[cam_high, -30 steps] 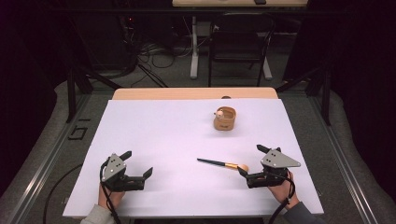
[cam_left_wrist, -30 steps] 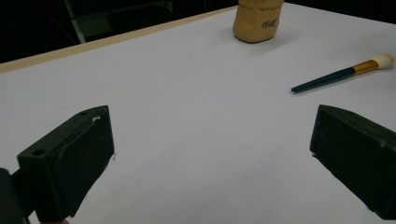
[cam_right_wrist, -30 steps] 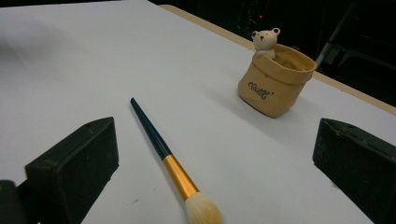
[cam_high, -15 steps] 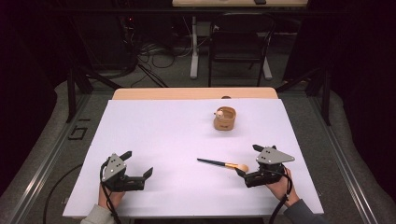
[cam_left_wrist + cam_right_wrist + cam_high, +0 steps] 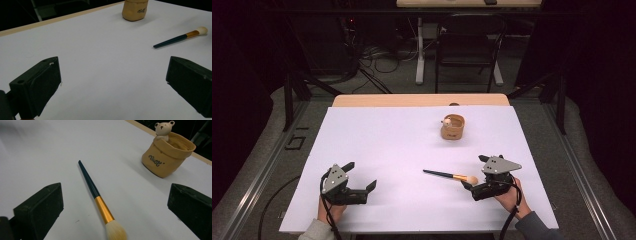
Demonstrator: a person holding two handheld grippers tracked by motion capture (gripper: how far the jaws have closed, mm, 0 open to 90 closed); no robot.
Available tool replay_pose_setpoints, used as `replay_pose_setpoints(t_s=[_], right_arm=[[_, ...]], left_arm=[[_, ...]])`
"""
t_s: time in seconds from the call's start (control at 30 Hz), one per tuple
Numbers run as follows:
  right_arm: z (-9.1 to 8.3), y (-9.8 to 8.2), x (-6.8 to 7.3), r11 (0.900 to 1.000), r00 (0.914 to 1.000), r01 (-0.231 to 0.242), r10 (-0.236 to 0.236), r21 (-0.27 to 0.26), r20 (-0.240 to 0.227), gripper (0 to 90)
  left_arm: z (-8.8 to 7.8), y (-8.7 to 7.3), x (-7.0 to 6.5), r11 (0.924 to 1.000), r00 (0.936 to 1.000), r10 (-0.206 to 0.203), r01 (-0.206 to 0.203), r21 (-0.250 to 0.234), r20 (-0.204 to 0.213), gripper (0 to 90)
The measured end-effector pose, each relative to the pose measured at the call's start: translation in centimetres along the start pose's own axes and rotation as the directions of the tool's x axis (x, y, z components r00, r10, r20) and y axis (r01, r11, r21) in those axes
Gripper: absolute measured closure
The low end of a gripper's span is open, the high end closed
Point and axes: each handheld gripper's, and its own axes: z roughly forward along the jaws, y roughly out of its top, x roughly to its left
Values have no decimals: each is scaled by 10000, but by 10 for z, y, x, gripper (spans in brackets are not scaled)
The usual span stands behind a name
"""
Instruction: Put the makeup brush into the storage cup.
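A makeup brush [image 5: 450, 176] [image 5: 98, 198] [image 5: 180, 38] with a dark handle, gold ferrule and pale bristles lies flat on the white table cover, bristles toward the right hand. A tan pot [image 5: 452, 127] [image 5: 167, 155] [image 5: 134, 9] with a small bear figure on its rim stands upright farther back. My right gripper [image 5: 473, 177] [image 5: 115, 212] is open, low over the table, its jaws wide on either side of the brush's bristle end without touching it. At the near left my left gripper [image 5: 360, 176] [image 5: 112, 86] is open over bare cover, nothing between its jaws.
The white cover [image 5: 402, 145] spans the table, with a strip of wooden edge [image 5: 419, 100] at the back. Beyond it are a dark chair [image 5: 467, 50], cables and table legs on the floor.
My right gripper has slid left toward the brush, so its jaws now flank the bristle end. The left gripper, brush and pot have stayed put.
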Motion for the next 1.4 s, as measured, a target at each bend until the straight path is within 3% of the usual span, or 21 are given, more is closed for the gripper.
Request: replay_pose_setpoints(t_s=[0.2,0.47,0.73,0.97,1.0,1.07,1.13,1.2,1.3,1.33,1.37,1.4], right_arm=[[4,1,-1,9998,9998,155,-154,94,-120,0],[13,7,-4,9949,9970,590,-546,815,-550,0],[24,13,-9,9794,9904,1016,-830,1743,-1104,0],[32,17,-10,9714,9880,1088,-822,2112,-1308,0],[32,19,-11,9650,9862,1201,-890,2330,-1397,0],[35,20,-11,9639,9848,1255,-924,2350,-1471,0],[36,23,-12,9534,9806,1432,-1002,2657,-1687,0],[40,23,-12,9560,9801,1431,-1011,2560,-1706,0],[42,25,-12,9516,9768,1514,-1024,2676,-1883,0],[45,27,-14,9434,9734,1642,-1076,2882,-2024,0],[47,27,-13,9447,9738,1591,-1023,2868,-2031,0],[49,28,-14,9359,9697,1795,-1163,3032,-2150,0]], left_arm=[[2,0,0,10000,10000,40,-41,84,56,0],[3,0,0,9999,10000,10,-11,162,88,0],[2,0,0,9998,9999,34,-36,174,104,0],[2,0,0,9998,9999,30,-32,178,111,0],[2,0,0,9998,9999,29,-31,181,111,0],[3,0,0,9998,9999,20,-22,199,118,0],[3,0,0,9998,9999,34,-37,210,143,0],[4,0,-1,9996,9998,78,-83,270,167,0],[4,0,-1,9996,9998,107,-112,261,180,0],[5,0,-1,9996,9998,97,-102,253,195,0],[5,0,-1,9997,9997,90,-95,247,206,0],[5,0,-1,9996,9997,93,-99,253,209,0]])
